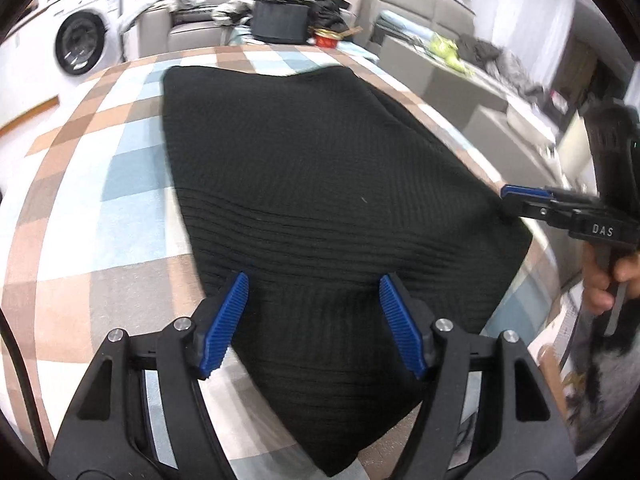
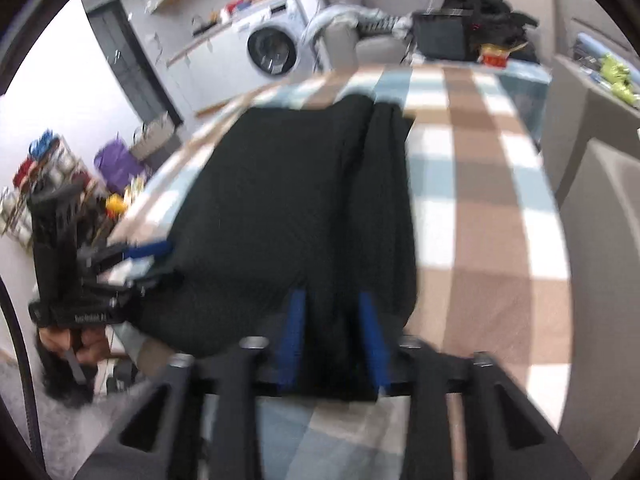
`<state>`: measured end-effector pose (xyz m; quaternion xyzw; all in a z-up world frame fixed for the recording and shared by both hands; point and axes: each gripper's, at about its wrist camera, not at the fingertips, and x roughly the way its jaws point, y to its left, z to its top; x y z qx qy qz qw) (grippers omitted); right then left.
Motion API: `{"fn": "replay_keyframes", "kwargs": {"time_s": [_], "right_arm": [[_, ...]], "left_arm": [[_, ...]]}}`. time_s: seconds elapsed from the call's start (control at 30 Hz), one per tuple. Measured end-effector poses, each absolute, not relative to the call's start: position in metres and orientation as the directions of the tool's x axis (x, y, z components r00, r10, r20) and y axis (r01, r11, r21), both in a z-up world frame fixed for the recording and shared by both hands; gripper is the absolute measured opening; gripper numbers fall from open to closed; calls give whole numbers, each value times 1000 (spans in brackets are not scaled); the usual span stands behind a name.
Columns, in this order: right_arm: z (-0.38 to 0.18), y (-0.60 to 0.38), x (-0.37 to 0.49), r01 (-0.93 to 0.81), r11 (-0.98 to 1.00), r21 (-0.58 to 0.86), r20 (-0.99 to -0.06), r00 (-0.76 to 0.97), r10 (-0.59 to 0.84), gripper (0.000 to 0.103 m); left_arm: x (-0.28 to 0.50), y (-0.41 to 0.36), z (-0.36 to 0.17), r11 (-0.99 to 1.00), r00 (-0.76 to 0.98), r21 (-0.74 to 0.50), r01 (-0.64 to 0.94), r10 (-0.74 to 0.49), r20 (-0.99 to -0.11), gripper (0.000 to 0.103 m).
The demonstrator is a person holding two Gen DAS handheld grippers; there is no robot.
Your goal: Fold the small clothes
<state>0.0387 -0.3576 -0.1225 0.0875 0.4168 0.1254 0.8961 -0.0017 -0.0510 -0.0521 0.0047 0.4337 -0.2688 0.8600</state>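
The black knit garment (image 1: 320,184) lies flat on the checked worktop (image 1: 100,184), and its long way runs straight away from both tools. The left tool (image 1: 314,300) sits at the near end of the garment with its blue fingers (image 1: 228,320) spread wide — it is let go and grips nothing. The right tool (image 2: 332,336) is at the near end too, at the garment's right side. Its fingers (image 2: 294,336) stand closer together with black cloth between them, but the picture is blurry, so I cannot tell if it is pinching. Both tools are right at the hem, so I think the next move is to grab the near end and carry it to the far end. The garment looks thick, ribbed and smooth — one strip is already folded along its right side.
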Motion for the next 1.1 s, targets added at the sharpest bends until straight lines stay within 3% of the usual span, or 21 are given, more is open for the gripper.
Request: {"fn": "replay_keyframes", "kwargs": {"time_s": [0.23,0.33,0.37,0.43,0.63,1.1], "right_arm": [[-139,-369,81,-70,931,358,-717,618,322,51],[-145,-360,94,-76,933,351,-731,600,324,47],[-148,-356,96,-78,932,353,-736,592,329,38],[-149,-349,94,-84,939,334,-735,600,315,31],[-151,-327,101,-59,941,334,-735,609,299,26],[-151,-300,152,27,932,362,-711,655,257,25]], "left_arm": [[24,-21,-61,911,501,-260,322,-396,-770,64],[33,-14,-66,915,508,-264,303,-390,-768,42],[36,-13,-67,916,511,-263,303,-389,-766,29],[43,-11,-69,910,508,-279,307,-405,-760,25],[76,-1,-69,931,538,-251,266,-359,-762,23],[134,17,-68,951,581,-216,220,-306,-754,23]]}}
